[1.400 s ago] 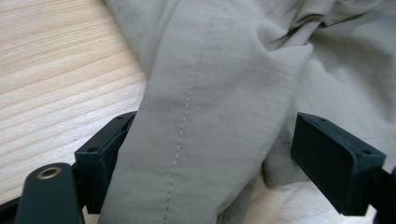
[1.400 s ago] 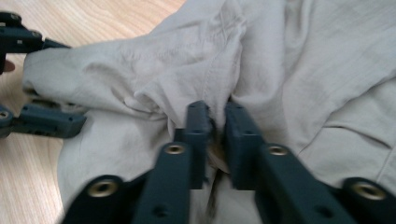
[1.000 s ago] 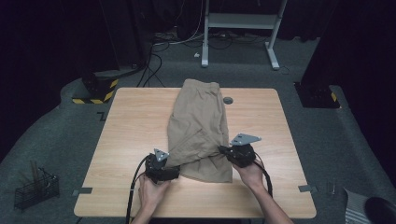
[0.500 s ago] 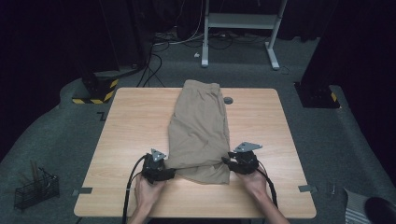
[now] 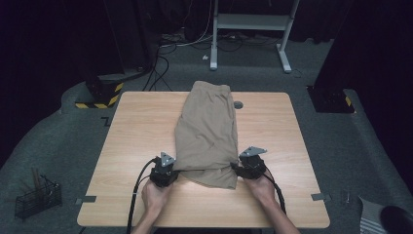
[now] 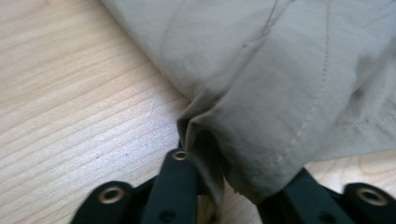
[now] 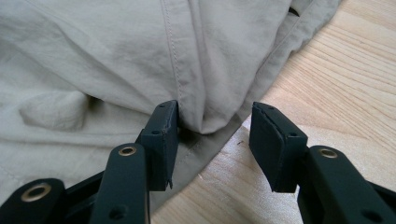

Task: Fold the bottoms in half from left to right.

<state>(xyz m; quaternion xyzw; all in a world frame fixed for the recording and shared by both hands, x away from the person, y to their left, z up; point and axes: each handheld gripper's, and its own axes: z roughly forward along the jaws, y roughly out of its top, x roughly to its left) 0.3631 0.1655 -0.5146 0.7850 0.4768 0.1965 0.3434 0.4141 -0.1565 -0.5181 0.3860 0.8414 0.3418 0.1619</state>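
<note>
Khaki shorts (image 5: 207, 129) lie folded lengthwise down the middle of the wooden table (image 5: 136, 126), hem end towards me. My left gripper (image 5: 171, 169) sits at the near left corner of the cloth. In the left gripper view its jaws (image 6: 233, 189) have just been closing and now pinch a bunched fold of the khaki cloth (image 6: 261, 102). My right gripper (image 5: 242, 168) rests at the near right corner. Its jaws (image 7: 212, 135) have just been opening and stand apart, with a loose fold of the cloth (image 7: 205, 70) between them, not pressed.
A round cable hole (image 5: 237, 105) lies in the tabletop beside the shorts. On the floor stand a wire basket (image 5: 36, 197) at the left, a black-and-yellow base (image 5: 100, 92) and a white stand (image 5: 248, 29) behind the table. Cables trail from both grippers over the near edge.
My right gripper came down towards the table with the cloth's corner and opened its jaws. My left gripper stayed in place and closed on the cloth's left corner.
</note>
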